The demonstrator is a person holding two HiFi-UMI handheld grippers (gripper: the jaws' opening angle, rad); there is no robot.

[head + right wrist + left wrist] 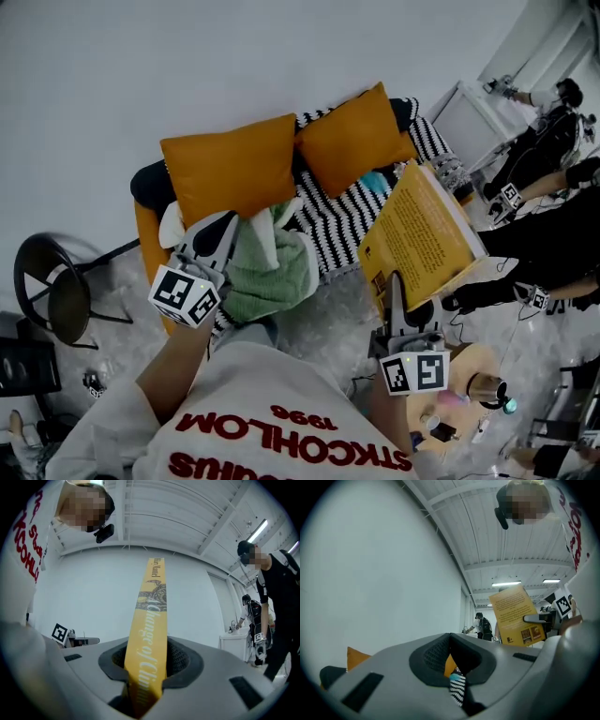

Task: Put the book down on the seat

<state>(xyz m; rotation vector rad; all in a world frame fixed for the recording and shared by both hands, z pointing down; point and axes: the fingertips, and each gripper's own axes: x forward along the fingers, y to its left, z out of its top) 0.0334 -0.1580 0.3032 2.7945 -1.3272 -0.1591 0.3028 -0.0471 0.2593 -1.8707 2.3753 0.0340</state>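
Yellow book [419, 234] sits clamped between the jaws of the right gripper [405, 295], spine toward the gripper. It is held up in the air off the right end of the sofa [150, 186], not on the seat. The left gripper [225, 230] hovers at the sofa's front edge beside a green cloth [272, 272], jaws together on nothing.
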